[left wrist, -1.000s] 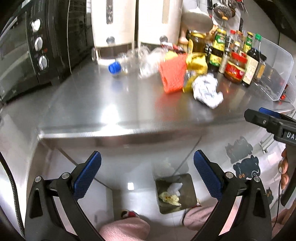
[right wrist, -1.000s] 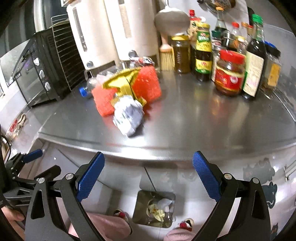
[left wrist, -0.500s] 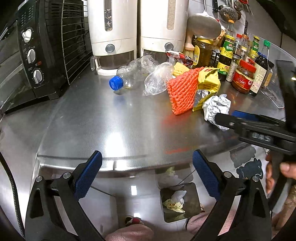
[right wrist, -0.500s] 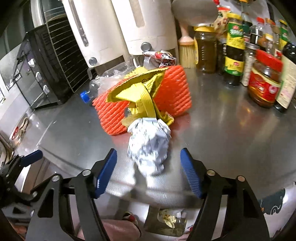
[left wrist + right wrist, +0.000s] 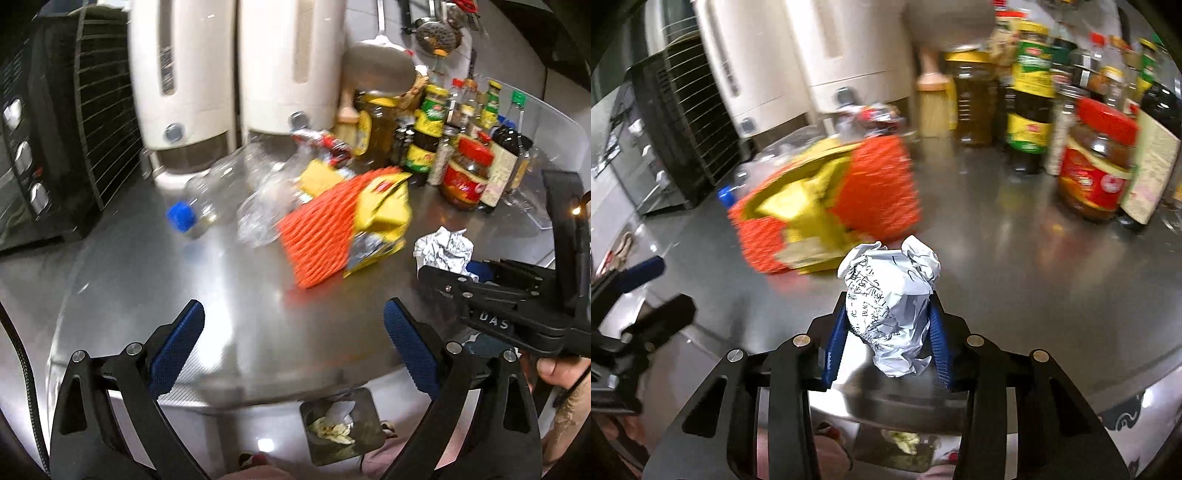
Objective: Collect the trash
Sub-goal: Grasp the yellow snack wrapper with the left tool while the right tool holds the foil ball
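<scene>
1. A second ago my right gripper (image 5: 888, 328) stood wide at the table (image 5: 1015, 266) edge, with the crumpled paper ball (image 5: 892, 295) well ahead. Its jaws have just been closing, and the ball now sits between them.
2. I judge the grasp nearly made; carrying it to the bin (image 5: 341, 430) below comes next.
3. Both blue fingers (image 5: 836, 338) press the ball's lower sides; its top sticks out past the tips, bottom resting on the table near the edge.
4. My left gripper (image 5: 291, 349) hangs open and empty over the table, short of the orange netting (image 5: 319, 230).
</scene>
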`<state>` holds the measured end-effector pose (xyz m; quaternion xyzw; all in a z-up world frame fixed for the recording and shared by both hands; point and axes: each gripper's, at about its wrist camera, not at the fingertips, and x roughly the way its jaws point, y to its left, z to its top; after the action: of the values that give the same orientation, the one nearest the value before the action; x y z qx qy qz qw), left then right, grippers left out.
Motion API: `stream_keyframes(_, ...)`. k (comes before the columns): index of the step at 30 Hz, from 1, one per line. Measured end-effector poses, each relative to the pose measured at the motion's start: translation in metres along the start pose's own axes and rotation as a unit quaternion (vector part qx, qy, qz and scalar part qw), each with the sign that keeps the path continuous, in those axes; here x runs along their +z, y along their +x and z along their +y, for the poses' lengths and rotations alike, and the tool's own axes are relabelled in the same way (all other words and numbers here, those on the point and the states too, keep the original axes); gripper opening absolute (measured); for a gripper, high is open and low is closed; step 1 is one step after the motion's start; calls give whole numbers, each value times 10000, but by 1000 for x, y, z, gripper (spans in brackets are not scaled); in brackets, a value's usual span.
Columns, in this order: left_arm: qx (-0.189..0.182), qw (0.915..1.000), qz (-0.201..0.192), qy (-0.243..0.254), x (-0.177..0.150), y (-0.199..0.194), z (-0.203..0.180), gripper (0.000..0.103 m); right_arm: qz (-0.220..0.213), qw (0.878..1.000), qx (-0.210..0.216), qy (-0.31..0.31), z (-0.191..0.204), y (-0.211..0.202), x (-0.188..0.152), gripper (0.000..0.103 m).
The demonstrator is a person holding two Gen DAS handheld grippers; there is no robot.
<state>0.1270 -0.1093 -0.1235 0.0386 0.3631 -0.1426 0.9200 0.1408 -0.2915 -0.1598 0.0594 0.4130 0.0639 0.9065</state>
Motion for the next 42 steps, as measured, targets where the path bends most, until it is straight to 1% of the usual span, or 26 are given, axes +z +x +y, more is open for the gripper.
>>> stream_keyframes(2,-61,9999,-44,74,6,2,-9,90,10,9999,-65,126,-15,0,0,42)
stream_keyframes(6,-276,9994,-103,161,24,11,-28,79,26,9995,-166,278,-38,0,-4,42)
stream_keyframes(9,-364,9991,-95,202,38,21,-40,78,11,9992,-200,348,-48,-2,-7,42)
stream_keyframes(11,-364,9991,-74,216,44,29,-46,77,4,9990,-220,387,-51,-3,-7,42)
stream_keyframes(16,-231,9995,31,235,53,52,-52,73,-11,9988,-220,427,-58,-5,-8,42)
stream_keyframes(19,-212,9993,155,255,54,66,-54,62,-7,9987,-214,457,-61,-5,-9,42)
stream_keyframes(20,-237,9992,207,255,54,71,-55,51,-2,9987,-208,469,-61,-5,-9,42)
stream_keyframes(21,-253,9991,243,249,53,73,-55,46,0,9987,-201,475,-62,-4,-10,42)
stream_keyframes(27,-209,9992,113,334,51,69,-60,43,-21,9987,-198,471,-63,-4,-10,42)
stream_keyframes(33,-141,9995,-18,295,54,59,-56,41,-25,9989,-146,445,-58,-2,-11,42)
stream_keyframes(37,-47,9996,-135,250,52,42,-49,41,-16,9989,-134,454,-55,-3,-11,42)
stream_keyframes(42,24,9995,-289,111,41,12,-35,41,-57,9993,-67,357,-41,-9,-12,42)
